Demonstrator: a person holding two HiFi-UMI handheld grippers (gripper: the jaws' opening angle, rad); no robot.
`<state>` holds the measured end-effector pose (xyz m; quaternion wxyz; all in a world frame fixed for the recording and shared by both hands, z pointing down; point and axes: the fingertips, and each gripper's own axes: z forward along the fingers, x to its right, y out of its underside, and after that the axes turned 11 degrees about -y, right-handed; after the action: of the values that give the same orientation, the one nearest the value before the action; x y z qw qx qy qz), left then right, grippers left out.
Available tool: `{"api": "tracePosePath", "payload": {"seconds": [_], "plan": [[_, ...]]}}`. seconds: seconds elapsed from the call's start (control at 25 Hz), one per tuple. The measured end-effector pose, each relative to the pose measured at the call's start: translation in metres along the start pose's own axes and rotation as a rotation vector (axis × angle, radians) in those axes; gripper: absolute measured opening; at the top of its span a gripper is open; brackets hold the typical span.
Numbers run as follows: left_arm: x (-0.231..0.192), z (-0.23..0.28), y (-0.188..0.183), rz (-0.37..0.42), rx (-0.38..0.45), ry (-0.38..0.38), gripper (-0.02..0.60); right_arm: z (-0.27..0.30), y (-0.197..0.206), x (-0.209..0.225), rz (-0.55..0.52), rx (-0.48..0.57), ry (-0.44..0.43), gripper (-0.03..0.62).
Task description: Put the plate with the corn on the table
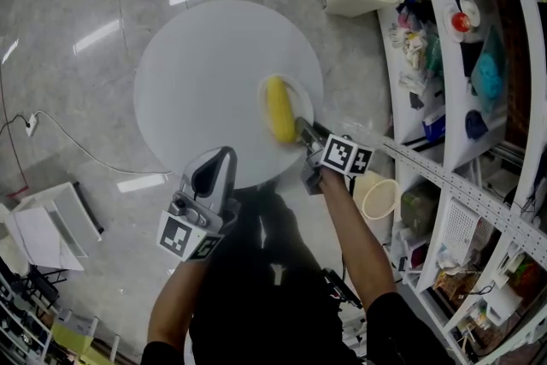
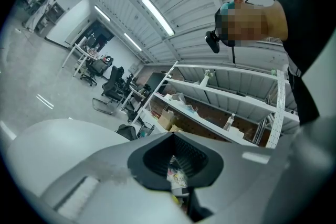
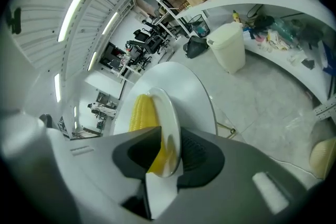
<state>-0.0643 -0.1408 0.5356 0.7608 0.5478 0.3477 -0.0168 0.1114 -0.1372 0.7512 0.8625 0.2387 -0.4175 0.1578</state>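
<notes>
- White round plate (image 3: 171,107) with yellow corn cob (image 3: 140,113) down on round white table (image 1: 205,81); right gripper (image 1: 301,129) jaws spread around rim.
- Next: back straight off, no snagging.
- Left gripper (image 1: 226,153) closed, empty.

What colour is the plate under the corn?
White plate; clearest in the right gripper view.

A round white table (image 1: 205,81) stands on a glossy grey floor (image 1: 77,4). On it, straight ahead of the right gripper (image 1: 302,131), lies a white plate (image 1: 302,98) whose near rim sits between that gripper's parted jaws; a yellow corn cob (image 1: 278,108) rests on the plate.
</notes>
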Motion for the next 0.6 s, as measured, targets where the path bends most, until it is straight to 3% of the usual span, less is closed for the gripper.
{"api": "tracePosePath", "payload": {"seconds": [0.6], "plan": [[-0.002, -0.002, 0.005, 0.008, -0.009, 0.007, 0.003, -0.010, -0.016, 0.022, -0.106, 0.095, 0.152, 0.135]]}}
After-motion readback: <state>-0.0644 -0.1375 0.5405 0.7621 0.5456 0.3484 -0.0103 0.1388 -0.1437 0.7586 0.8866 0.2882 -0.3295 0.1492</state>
